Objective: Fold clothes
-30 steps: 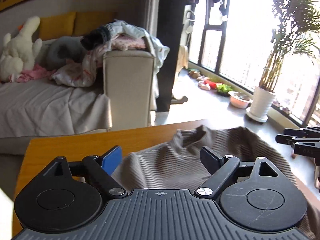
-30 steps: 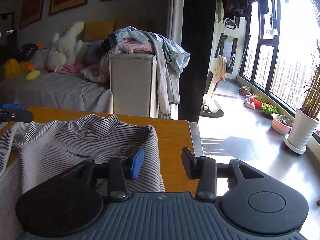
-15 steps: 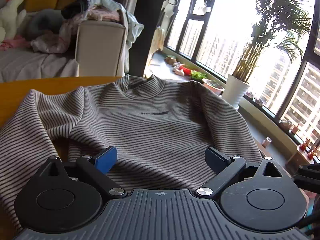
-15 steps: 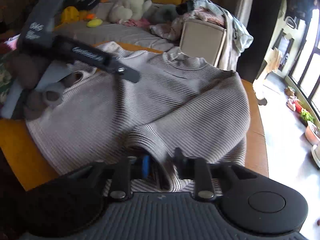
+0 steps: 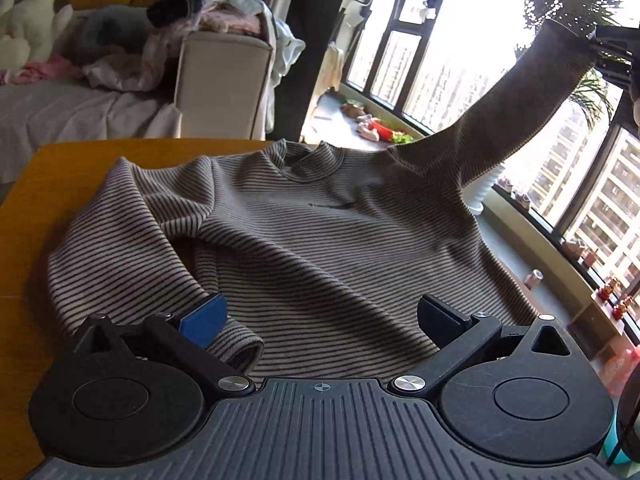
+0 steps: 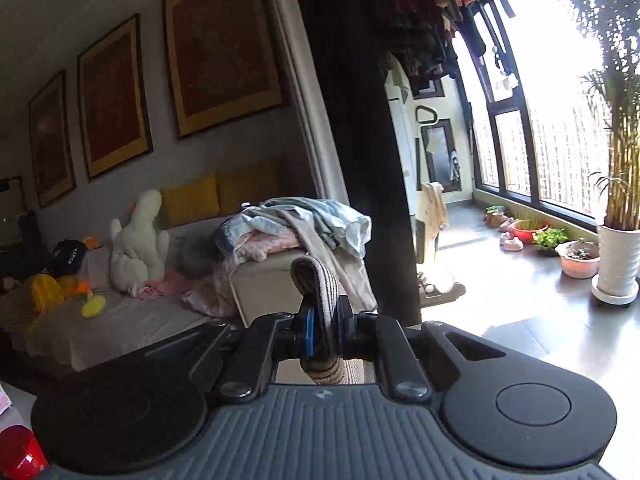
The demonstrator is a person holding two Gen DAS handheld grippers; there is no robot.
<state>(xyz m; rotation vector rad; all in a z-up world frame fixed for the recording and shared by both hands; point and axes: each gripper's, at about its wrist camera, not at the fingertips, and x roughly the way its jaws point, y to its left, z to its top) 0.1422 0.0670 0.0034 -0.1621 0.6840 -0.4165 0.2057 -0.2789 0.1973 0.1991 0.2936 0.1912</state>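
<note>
A grey-brown striped long-sleeved sweater (image 5: 320, 240) lies front up on the orange wooden table (image 5: 36, 184). My left gripper (image 5: 320, 316) is open and hovers just above its lower hem, with the left sleeve's cuff (image 5: 240, 350) beside the blue pad. My right gripper (image 6: 324, 326) is shut on the right sleeve's cuff (image 6: 318, 284) and holds it high in the air. In the left wrist view that sleeve (image 5: 520, 116) stretches up to the right gripper (image 5: 612, 52) at the top right.
A sofa (image 5: 72, 116) with a white plush toy (image 6: 140, 236) and a pile of clothes (image 6: 296, 224) on its armrest stands beyond the table. Windows and a potted plant (image 6: 616, 256) are on the right. A red object (image 6: 18, 456) sits at the lower left.
My right gripper has closed on the right sleeve's cuff and lifted it high off the table. My left gripper has drawn back slightly, staying open over the hem.
</note>
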